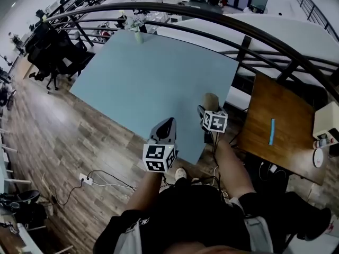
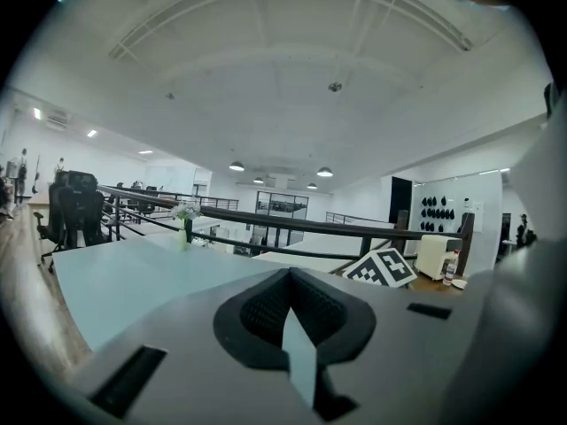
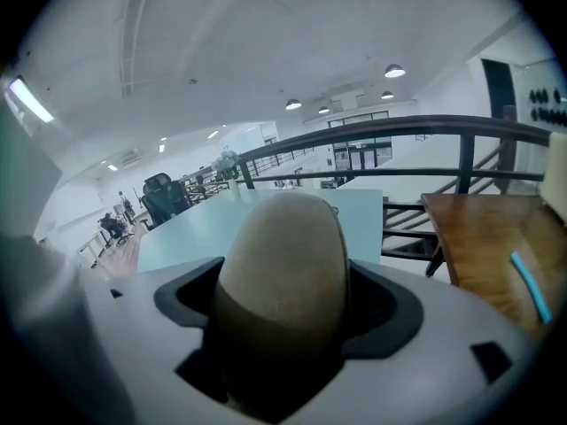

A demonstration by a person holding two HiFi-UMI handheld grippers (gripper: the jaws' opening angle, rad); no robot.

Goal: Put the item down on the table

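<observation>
A tan, egg-shaped item (image 1: 211,101) (image 3: 282,277) is clamped between the jaws of my right gripper (image 1: 210,110) (image 3: 283,312). It hangs over the near right corner of the light blue table (image 1: 148,73) (image 3: 190,224), and I cannot tell whether it touches the top. The item's lower part is hidden between the dark pads. My left gripper (image 1: 165,126) (image 2: 292,321) is shut with nothing in it, its pads pressed together, at the table's near edge, left of the right gripper.
A small vase of flowers (image 1: 137,32) (image 2: 185,224) stands at the table's far edge. A black railing (image 1: 249,36) runs behind and to the right. A wooden side table (image 1: 288,115) carries a blue stick (image 1: 271,131) and a white box (image 1: 328,121). Office chairs (image 1: 53,57) stand left; a power strip (image 1: 85,180) lies on the floor.
</observation>
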